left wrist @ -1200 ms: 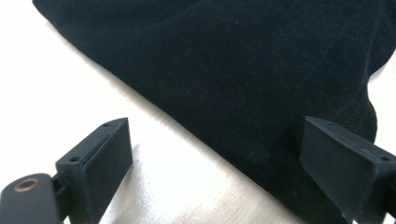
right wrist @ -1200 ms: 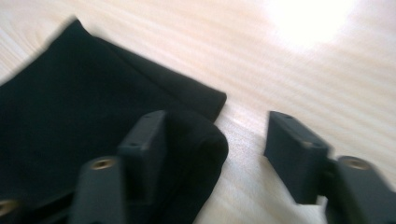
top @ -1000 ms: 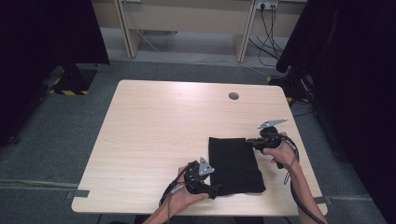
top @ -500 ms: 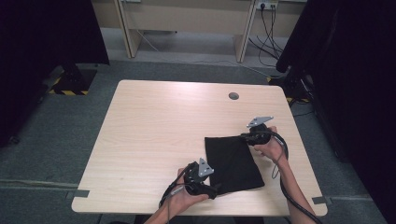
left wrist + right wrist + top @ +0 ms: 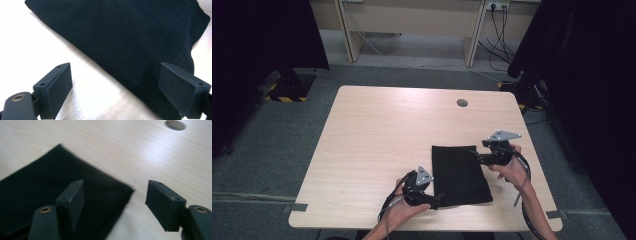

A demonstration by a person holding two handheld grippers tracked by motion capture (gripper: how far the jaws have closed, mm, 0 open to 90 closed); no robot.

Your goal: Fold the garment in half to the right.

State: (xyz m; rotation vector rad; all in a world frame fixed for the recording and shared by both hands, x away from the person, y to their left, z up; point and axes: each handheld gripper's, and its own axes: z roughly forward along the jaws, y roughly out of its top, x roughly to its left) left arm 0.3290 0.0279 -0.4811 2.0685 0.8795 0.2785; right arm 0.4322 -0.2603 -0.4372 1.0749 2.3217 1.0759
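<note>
While the black cloth (image 5: 462, 174) lies flat and folded on the near right part of the table (image 5: 377, 135), both grippers stand at its edges with nothing clamped. The right gripper (image 5: 113, 203), whose jaws have just been opening, straddles the far right corner with pads apart. The left gripper (image 5: 116, 91) hovers wide open at the near left corner. This looks like a release after a fold; next each needs a fresh corner pinch

High view: evenly lit table (image 5: 377, 135), surroundings left dark.
Left gripper view: tabletop overexposed to white.
Right gripper view: softened by blur.
</note>
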